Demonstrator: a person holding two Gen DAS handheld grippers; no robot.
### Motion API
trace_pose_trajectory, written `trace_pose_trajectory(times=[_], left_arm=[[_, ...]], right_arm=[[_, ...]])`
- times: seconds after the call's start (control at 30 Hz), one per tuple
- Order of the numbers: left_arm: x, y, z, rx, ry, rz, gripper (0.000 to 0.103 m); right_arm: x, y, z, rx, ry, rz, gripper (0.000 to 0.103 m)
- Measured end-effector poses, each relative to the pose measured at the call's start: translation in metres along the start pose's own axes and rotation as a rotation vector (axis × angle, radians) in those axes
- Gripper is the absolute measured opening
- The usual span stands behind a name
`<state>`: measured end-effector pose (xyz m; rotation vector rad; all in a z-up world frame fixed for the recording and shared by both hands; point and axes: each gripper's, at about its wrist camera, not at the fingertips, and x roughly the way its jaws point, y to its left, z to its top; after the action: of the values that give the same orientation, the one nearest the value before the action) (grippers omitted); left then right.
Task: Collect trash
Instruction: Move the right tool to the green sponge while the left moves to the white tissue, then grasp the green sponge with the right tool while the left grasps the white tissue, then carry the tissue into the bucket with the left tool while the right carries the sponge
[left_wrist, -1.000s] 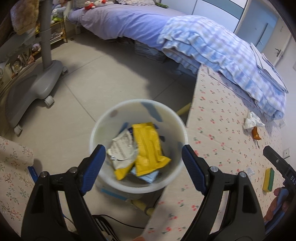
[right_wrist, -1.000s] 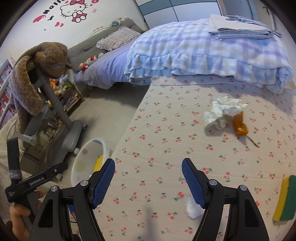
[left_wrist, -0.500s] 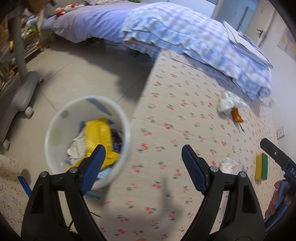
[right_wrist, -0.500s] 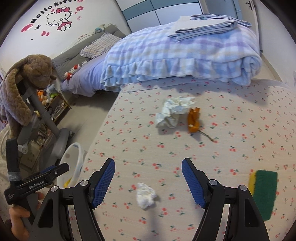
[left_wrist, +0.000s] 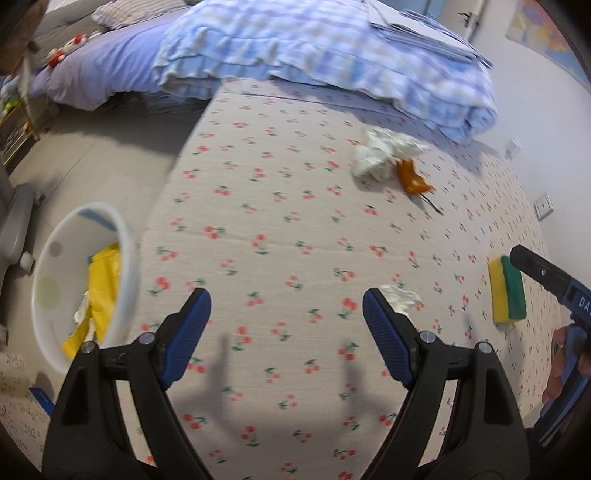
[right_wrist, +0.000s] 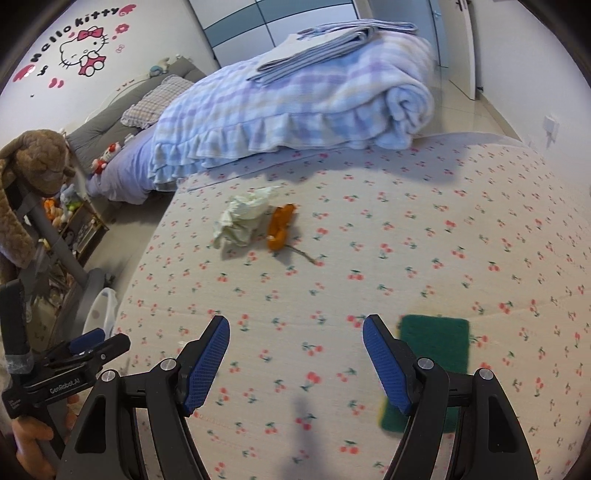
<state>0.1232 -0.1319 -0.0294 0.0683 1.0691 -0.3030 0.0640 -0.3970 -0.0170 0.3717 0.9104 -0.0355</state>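
Note:
A white trash bin (left_wrist: 125, 258) holding yellow wrappers (left_wrist: 103, 280) stands on the floor left of the cherry-print table (left_wrist: 280, 229). My left gripper (left_wrist: 286, 306) is open and empty over the table's near part; a small white paper wad (left_wrist: 402, 297) lies just past its right finger. A crumpled white tissue (left_wrist: 380, 155) and an orange wrapper (left_wrist: 412, 179) lie farther back; they also show in the right wrist view as the tissue (right_wrist: 242, 218) and the wrapper (right_wrist: 280, 225). My right gripper (right_wrist: 295, 332) is open and empty above the table.
A green and yellow sponge (right_wrist: 432, 354) lies under my right gripper's right finger, also at the right in the left wrist view (left_wrist: 508, 291). A rolled plaid blanket (right_wrist: 303, 99) lies at the table's far end. A grey stand (left_wrist: 14, 221) is on the floor.
My left gripper has swung right, from over the bin to over the table. My right gripper has moved right and forward, from near the paper wad to beside the sponge.

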Motion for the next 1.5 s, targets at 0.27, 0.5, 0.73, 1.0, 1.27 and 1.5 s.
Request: trace_pose_trajectory(times=[0.27,0.5,0.73,1.0,1.27,1.5], left_arm=[[0.007,-0.037,-0.009,0.079,-0.040,-0.034,0.084],[0.018,-0.057,-0.022,0.114,-0.069,-0.031,0.084],[0.028,-0.067,-0.033,0.117,-0.085,-0.025,0.084],[0.040,-0.079,-0.044,0.162,-0.077,0.019,0.072],[0.036,-0.077,-0.042,0.164,-0.090,0.001,0.031],[0.029,-0.075,-0.039,0.161,-0.111,-0.007,0.025]], right_arm=[[-0.007,-0.041,-0.016,0.024,0.010,-0.067,0.076],[-0.004,-0.062,-0.031,0.015,0.035,-0.116,0.076],[0.004,-0.071,-0.047,-0.008,0.062,-0.152,0.076],[0.017,-0.065,-0.053,-0.053,0.083,-0.171,0.077],[0.022,-0.058,-0.052,-0.107,0.080,-0.208,0.077],[0.019,-0.053,-0.048,-0.111,0.069,-0.211,0.059]])
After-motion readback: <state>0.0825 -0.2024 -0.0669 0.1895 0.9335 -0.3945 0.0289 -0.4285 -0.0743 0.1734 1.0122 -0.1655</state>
